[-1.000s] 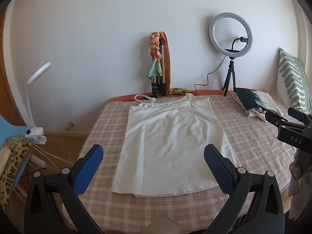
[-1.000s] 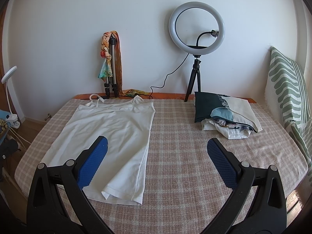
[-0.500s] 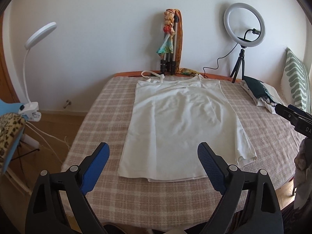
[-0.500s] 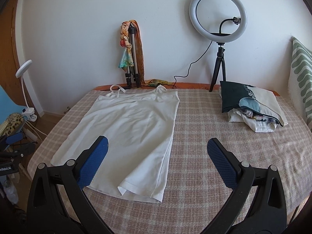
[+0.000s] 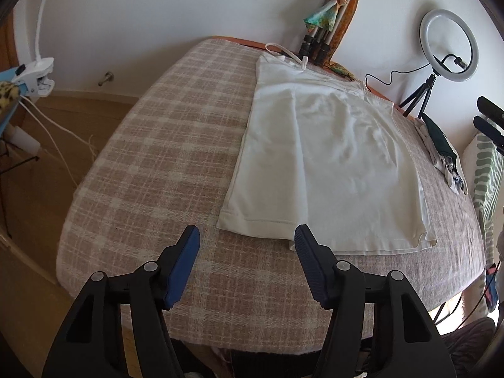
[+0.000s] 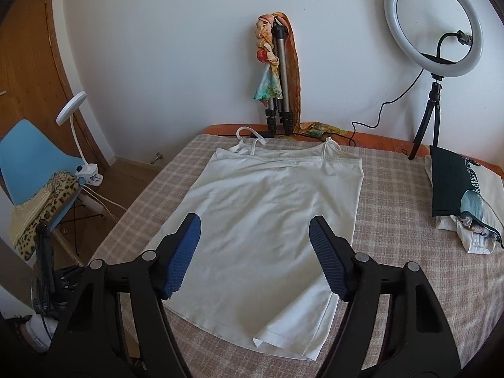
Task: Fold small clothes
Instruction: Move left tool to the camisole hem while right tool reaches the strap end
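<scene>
A white strappy top (image 5: 327, 157) lies flat on the checked table (image 5: 157, 157), straps toward the wall, hem toward me. It also shows in the right wrist view (image 6: 267, 220). My left gripper (image 5: 247, 236) is open and empty, low over the table just before the hem's left corner. My right gripper (image 6: 253, 220) is open and empty, above the top's lower half. Its black fingers (image 5: 488, 119) show at the right edge of the left wrist view.
A pile of folded clothes (image 6: 463, 201) lies at the table's right. A ring light on a tripod (image 6: 434, 28) and a tripod with scarves (image 6: 277, 75) stand at the far edge. A blue chair (image 6: 31, 170) with a clip lamp (image 6: 82, 145) stands left.
My left gripper has dropped and moved left toward the hem's left corner. My right gripper has moved left over the top. Both jaws stay open, a little narrower than before.
</scene>
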`<state>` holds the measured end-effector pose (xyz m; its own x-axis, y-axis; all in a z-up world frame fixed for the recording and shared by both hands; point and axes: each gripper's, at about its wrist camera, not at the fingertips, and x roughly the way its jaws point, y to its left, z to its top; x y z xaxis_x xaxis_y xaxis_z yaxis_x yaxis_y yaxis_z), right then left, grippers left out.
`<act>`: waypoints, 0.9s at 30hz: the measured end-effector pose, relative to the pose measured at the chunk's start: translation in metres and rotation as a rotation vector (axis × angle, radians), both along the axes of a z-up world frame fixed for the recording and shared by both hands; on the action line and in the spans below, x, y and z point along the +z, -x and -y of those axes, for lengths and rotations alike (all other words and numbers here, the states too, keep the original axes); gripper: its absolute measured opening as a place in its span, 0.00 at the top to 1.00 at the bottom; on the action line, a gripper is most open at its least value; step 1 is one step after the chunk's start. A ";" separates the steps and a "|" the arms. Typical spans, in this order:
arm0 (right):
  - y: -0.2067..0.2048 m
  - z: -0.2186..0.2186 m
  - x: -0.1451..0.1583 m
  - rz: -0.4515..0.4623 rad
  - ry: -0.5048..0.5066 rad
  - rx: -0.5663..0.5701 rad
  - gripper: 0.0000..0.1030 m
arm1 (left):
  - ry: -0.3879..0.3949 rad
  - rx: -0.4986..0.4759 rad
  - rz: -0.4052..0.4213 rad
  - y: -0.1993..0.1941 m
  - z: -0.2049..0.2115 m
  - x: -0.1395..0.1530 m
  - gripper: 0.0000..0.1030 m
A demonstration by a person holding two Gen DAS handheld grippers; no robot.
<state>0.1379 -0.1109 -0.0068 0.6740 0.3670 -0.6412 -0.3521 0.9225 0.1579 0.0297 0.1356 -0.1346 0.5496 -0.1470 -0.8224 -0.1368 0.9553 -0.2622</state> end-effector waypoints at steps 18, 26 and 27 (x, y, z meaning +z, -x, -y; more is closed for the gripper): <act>-0.153 -0.135 -0.022 -0.274 -0.056 0.133 0.32 | 0.164 0.048 -0.037 -0.026 -0.029 -0.025 0.59; -0.218 -0.187 -0.058 -0.383 -0.022 0.122 0.41 | 0.239 0.094 -0.050 -0.025 -0.035 -0.025 0.61; -0.224 -0.193 -0.062 -0.386 -0.008 0.120 0.41 | 0.247 0.096 -0.053 -0.027 -0.034 -0.026 0.61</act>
